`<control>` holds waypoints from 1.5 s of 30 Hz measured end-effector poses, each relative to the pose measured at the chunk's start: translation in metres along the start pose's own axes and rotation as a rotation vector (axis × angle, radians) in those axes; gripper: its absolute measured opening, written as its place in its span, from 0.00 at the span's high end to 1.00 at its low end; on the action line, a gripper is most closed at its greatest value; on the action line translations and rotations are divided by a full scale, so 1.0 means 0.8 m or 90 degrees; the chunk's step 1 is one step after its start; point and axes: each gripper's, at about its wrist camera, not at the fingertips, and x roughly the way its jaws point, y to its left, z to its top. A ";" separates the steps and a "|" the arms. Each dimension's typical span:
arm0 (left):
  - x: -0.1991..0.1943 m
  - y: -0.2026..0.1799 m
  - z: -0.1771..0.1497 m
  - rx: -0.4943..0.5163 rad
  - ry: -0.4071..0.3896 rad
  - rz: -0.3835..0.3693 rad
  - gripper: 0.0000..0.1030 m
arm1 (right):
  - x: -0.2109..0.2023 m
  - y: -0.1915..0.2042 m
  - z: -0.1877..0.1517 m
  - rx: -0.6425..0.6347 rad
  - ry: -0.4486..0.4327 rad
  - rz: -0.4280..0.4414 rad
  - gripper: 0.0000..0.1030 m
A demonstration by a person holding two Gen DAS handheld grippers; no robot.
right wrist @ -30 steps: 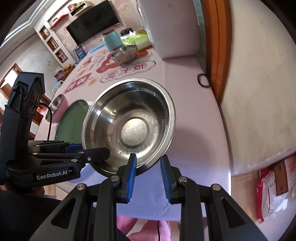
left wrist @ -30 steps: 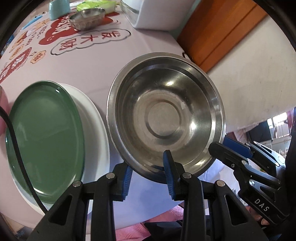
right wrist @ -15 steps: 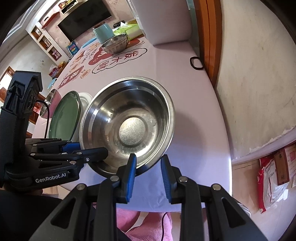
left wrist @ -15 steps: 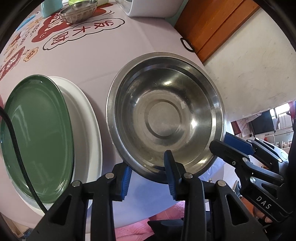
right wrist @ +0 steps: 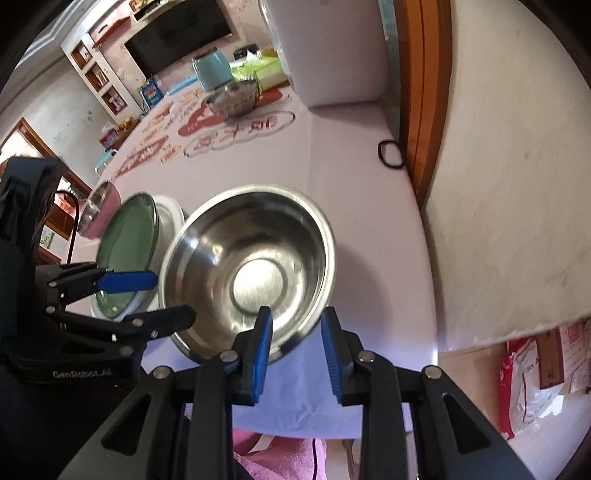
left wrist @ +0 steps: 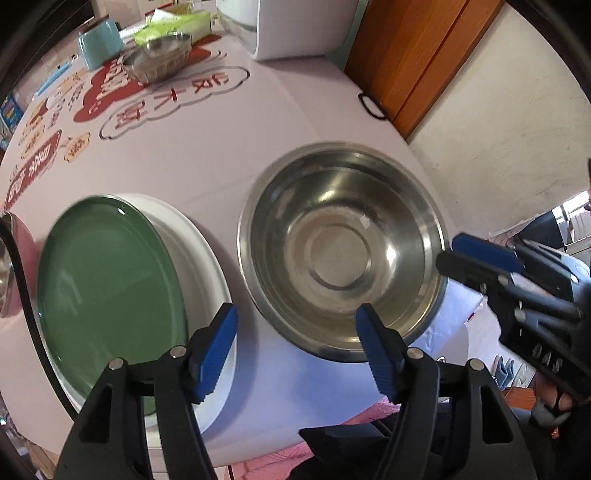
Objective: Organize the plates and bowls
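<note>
Two grippers: both reach down at one large steel bowl [left wrist: 341, 251] near the front edge of a pale pink table [left wrist: 236, 147].
Left gripper [left wrist: 295, 349]: jaws opening, blue pads clear of the bowl rim, which sits between them.
Right gripper [right wrist: 297, 350]: narrow; near rim lies between its blue pads, one inside the bowl, one outside; contact cannot be told for sure.
Bowl: upright, empty, on the table.
Plates: a green plate [left wrist: 107, 280] stacked on a white plate [left wrist: 199, 251], just left of the bowl.
Behind: a small steel bowl [left wrist: 157, 61], a teal container [left wrist: 99, 44], a white appliance [left wrist: 280, 26].
</note>
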 end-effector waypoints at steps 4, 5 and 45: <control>-0.019 0.009 0.005 -0.001 -0.033 0.001 0.36 | -0.003 -0.004 0.015 -0.001 -0.017 0.005 0.71; -0.024 0.012 0.005 -0.003 -0.042 0.003 0.36 | -0.003 -0.003 0.020 -0.002 -0.021 0.008 0.68; -0.204 0.305 -0.079 -0.150 -0.307 0.059 0.25 | 0.025 0.248 0.089 -0.049 -0.181 0.035 0.51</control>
